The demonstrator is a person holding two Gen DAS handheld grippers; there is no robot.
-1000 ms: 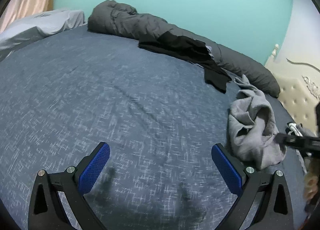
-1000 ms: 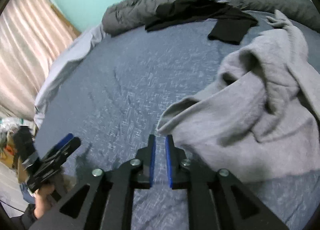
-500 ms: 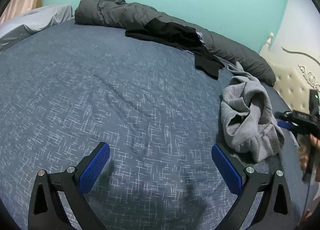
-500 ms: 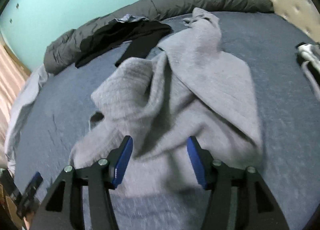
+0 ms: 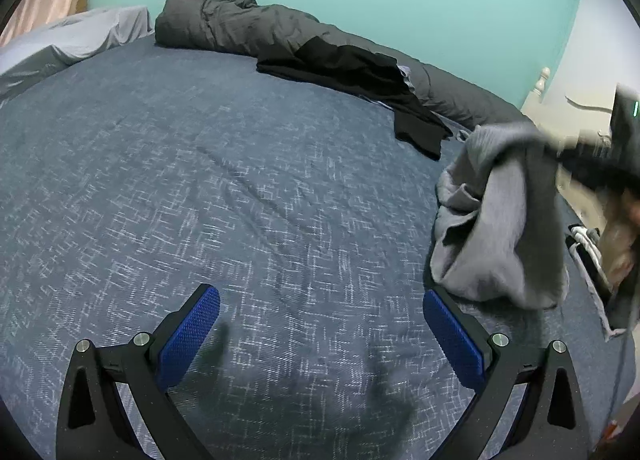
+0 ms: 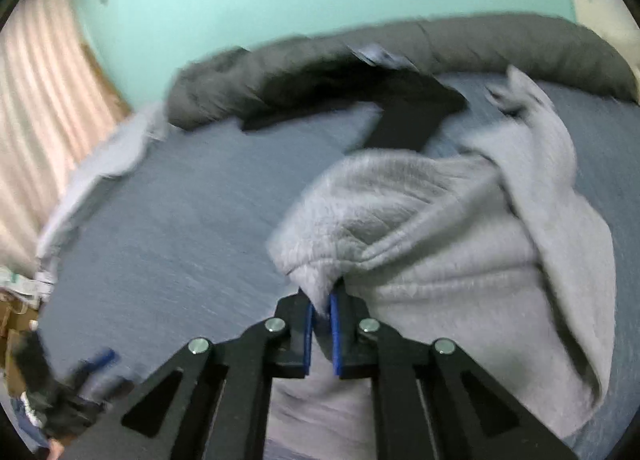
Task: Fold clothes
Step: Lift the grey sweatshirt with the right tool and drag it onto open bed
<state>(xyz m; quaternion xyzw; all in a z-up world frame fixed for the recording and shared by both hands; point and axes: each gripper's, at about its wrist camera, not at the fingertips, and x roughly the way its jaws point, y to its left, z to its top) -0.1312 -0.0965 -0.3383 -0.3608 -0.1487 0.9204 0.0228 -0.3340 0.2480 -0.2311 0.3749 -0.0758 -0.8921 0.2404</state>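
While the right gripper (image 6: 321,310) pinches a bunched fold of the crumpled light-grey fleece garment (image 6: 452,236) between its blue pads, part of the cloth hangs lifted off the blue-grey woven bedspread (image 5: 208,180). The garment sits on the bedspread just short of a black garment (image 5: 360,72), which drapes over a long dark-grey rolled duvet (image 5: 240,26). The left gripper (image 5: 320,324) hovers over bare bedspread, fingers spread wide, holding nothing.
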